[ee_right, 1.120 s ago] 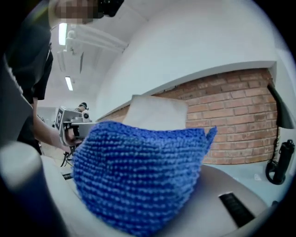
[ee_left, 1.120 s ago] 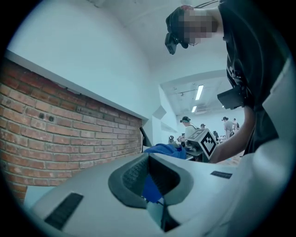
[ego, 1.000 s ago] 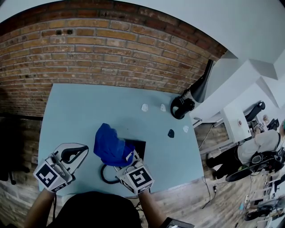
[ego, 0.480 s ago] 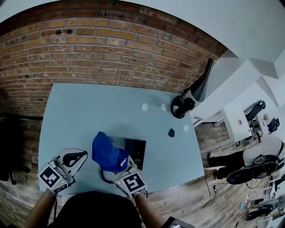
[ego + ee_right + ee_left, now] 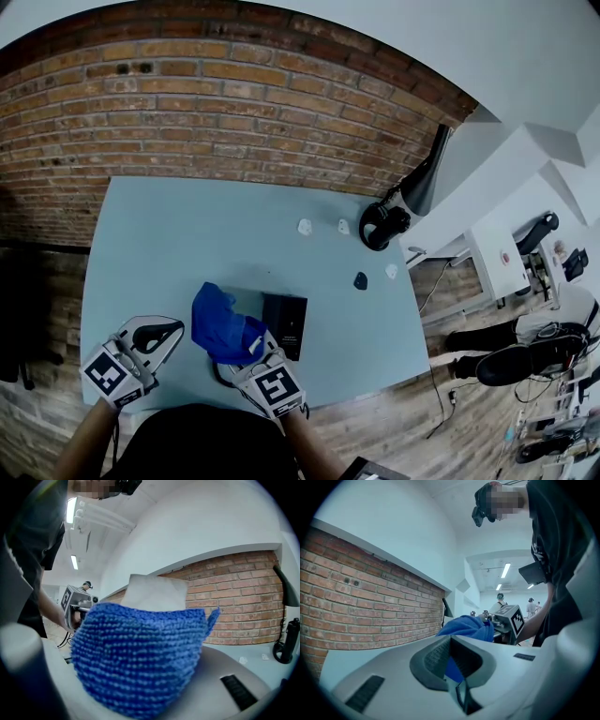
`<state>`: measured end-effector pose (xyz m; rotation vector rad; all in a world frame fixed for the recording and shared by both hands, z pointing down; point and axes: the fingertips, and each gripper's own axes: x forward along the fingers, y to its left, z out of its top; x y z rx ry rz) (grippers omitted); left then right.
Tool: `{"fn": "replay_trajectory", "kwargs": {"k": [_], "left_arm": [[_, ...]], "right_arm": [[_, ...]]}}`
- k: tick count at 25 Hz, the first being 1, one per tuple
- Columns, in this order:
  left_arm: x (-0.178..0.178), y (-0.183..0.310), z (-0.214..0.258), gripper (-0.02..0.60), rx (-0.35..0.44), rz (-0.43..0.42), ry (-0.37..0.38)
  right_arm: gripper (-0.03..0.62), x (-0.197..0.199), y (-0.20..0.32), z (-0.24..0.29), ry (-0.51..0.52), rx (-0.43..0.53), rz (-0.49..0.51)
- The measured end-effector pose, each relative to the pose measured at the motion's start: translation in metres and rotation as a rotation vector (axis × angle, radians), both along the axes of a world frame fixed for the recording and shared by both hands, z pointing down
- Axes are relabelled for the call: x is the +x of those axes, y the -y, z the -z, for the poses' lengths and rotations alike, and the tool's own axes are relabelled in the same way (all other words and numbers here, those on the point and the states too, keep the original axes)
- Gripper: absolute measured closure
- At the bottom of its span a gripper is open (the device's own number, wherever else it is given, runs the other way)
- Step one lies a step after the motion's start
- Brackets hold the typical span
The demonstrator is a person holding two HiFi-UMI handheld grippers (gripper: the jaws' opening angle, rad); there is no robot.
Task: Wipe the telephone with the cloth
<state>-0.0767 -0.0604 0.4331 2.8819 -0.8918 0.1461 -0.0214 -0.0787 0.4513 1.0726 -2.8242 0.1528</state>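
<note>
- Two grippers work low over the blue-grey table (image 5: 159, 234). At near left, the left gripper (image 5: 169, 330) has barely shifted from a second ago, its jaws brought together with nothing between them.
- Its own view confirms this: the grey pads meet at the tip. Through the hollow behind them show blue fabric and a bit of coiled cord (image 5: 219, 373), both lying beyond the jaws.
- The blue cloth (image 5: 220, 323) is bunched. A second ago it sat further up the table and spread wider. It has since slid back toward the person and now lies on the left half of the telephone (image 5: 285, 323).
- At the cloth's near edge, the right gripper (image 5: 255, 347) is clamped on the fabric and has drawn back with it.
- The right gripper view fills with blue knit, with one pale jaw tip poking above it. The head view shows none of that grip.
- The telephone sits mid-table toward the front edge. More of its black right part is bared than before. The cord loops off its front, just beside the right gripper.
- Further right lie three white bits (image 5: 305, 226) and one dark bit (image 5: 360, 280), scattered well apart.
- A black desk lamp (image 5: 403, 202) stands at the far right corner, and only the right gripper view shows it against the brick wall (image 5: 234, 103).
</note>
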Motion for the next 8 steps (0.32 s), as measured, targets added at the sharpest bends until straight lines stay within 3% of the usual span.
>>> {"fn": "replay_trajectory", "kwargs": {"k": [8], "left_arm": [[0.0004, 0.0001, -0.0032, 0.56, -0.008, -0.001, 0.007]], "right_arm": [[0.503, 0.0037, 0.0025, -0.0066, -0.037, 0.027, 0.008]]}}
